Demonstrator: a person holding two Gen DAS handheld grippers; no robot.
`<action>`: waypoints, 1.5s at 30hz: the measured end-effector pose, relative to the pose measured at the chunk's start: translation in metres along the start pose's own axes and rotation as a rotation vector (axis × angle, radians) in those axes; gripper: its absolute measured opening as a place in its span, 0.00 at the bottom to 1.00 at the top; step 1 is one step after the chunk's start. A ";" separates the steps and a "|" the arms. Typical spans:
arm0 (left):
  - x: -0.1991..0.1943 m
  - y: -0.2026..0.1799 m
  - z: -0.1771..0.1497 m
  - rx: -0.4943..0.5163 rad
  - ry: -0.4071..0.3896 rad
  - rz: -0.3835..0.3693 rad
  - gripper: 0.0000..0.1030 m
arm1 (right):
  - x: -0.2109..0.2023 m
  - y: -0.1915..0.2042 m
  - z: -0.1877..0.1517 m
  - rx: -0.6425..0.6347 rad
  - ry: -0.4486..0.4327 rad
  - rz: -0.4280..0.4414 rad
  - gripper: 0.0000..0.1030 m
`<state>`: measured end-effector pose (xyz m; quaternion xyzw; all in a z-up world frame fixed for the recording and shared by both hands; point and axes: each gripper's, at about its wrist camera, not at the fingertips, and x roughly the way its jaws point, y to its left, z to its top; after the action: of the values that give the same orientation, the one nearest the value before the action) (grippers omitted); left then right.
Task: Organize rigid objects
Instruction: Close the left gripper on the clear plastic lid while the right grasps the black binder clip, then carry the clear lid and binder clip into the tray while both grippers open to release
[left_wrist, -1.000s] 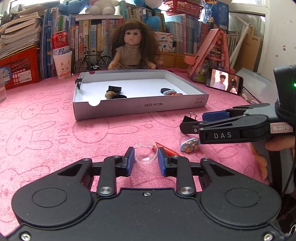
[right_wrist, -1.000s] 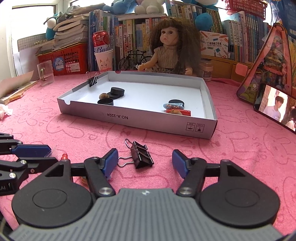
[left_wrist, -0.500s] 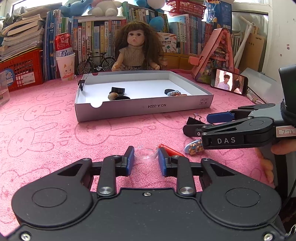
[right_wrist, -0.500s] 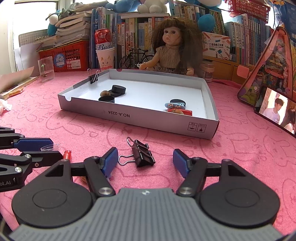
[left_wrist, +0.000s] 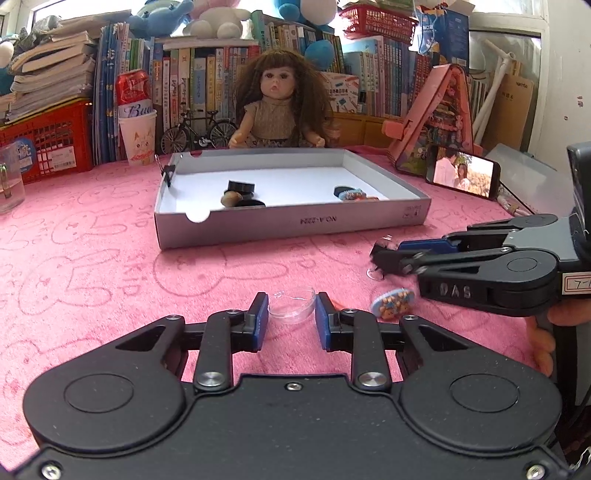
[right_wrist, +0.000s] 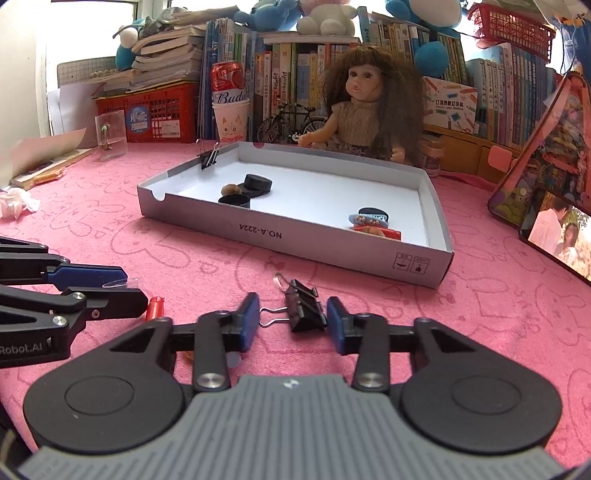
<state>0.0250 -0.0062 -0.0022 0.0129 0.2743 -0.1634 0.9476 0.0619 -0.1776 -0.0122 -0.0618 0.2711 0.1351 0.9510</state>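
Observation:
My left gripper (left_wrist: 290, 317) is shut on a small clear plastic dish (left_wrist: 291, 308), held just above the pink cloth. My right gripper (right_wrist: 291, 321) has its jaws closing on a black binder clip (right_wrist: 304, 310). The right pad meets the clip's body and the left pad meets its wire handle. Beyond both grippers, the grey cardboard box (right_wrist: 295, 240) holds black caps (right_wrist: 258, 184), a brown nut and a few coloured bits. A blue patterned oval piece (left_wrist: 393, 303) and a red piece (right_wrist: 155, 308) lie on the cloth between the grippers.
A second binder clip (right_wrist: 208, 157) is clipped on the box's far left wall. A doll (left_wrist: 275, 107), a toy bicycle, a paper cup, a red crate and books line the back. A phone (left_wrist: 461, 173) leans at the right. A person's fingers (left_wrist: 543, 350) hold the right gripper.
The right gripper's jaws, wide apart before, have closed in onto the binder clip. The left gripper still holds the clear dish in the same place.

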 end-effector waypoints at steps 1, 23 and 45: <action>0.000 0.000 0.002 0.001 -0.006 0.001 0.25 | 0.000 -0.002 0.001 0.010 0.002 0.002 0.26; 0.000 0.004 0.030 -0.021 -0.073 0.038 0.25 | -0.023 -0.014 0.019 0.063 -0.107 -0.066 0.21; 0.008 0.010 0.047 -0.062 -0.095 0.051 0.25 | -0.028 -0.028 0.027 0.152 -0.156 -0.109 0.21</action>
<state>0.0585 -0.0045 0.0333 -0.0174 0.2334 -0.1311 0.9633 0.0607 -0.2059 0.0268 0.0067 0.2018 0.0667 0.9771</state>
